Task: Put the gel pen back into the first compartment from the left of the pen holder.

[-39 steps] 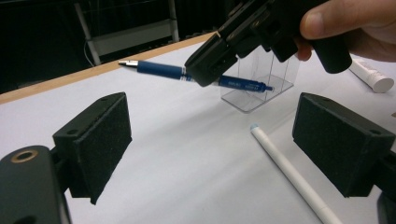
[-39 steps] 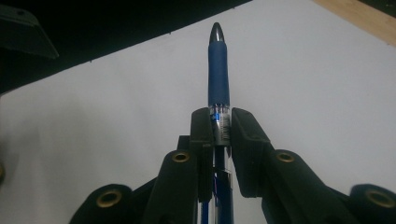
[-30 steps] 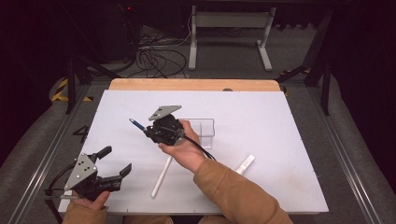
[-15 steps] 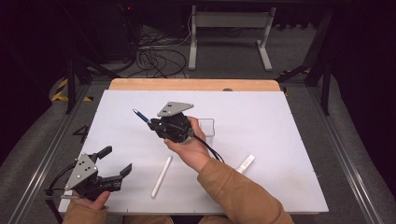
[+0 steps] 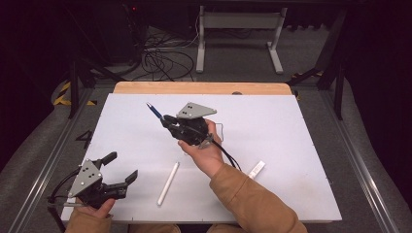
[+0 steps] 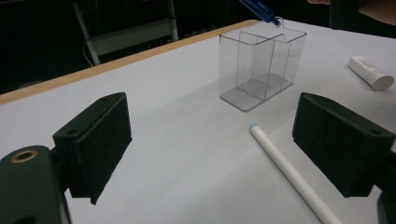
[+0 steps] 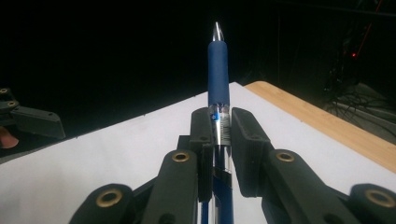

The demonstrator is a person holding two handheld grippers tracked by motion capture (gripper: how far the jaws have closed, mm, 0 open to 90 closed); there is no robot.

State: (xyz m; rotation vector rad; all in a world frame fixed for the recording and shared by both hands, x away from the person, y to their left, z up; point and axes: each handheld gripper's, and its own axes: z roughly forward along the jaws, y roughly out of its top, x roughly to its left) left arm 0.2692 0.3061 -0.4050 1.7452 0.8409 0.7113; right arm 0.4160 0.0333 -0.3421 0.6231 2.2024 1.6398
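2 sets of fingers are mine: the left gripper (image 5: 118,171) hovers low at the near bench (image 5: 301,145) edge, pads spread apart and empty, while the right gripper (image 7: 220,135) is clamped on the blue pen (image 7: 218,70). To do this well I judge I should keep the squeeze firm, swing the pen upright, and centre it over a compartment of the clear holder (image 6: 261,65) before lowering. Right now its long axis runs along my fingers, tip pointing away and up-left, raised above the bench beside the holder.
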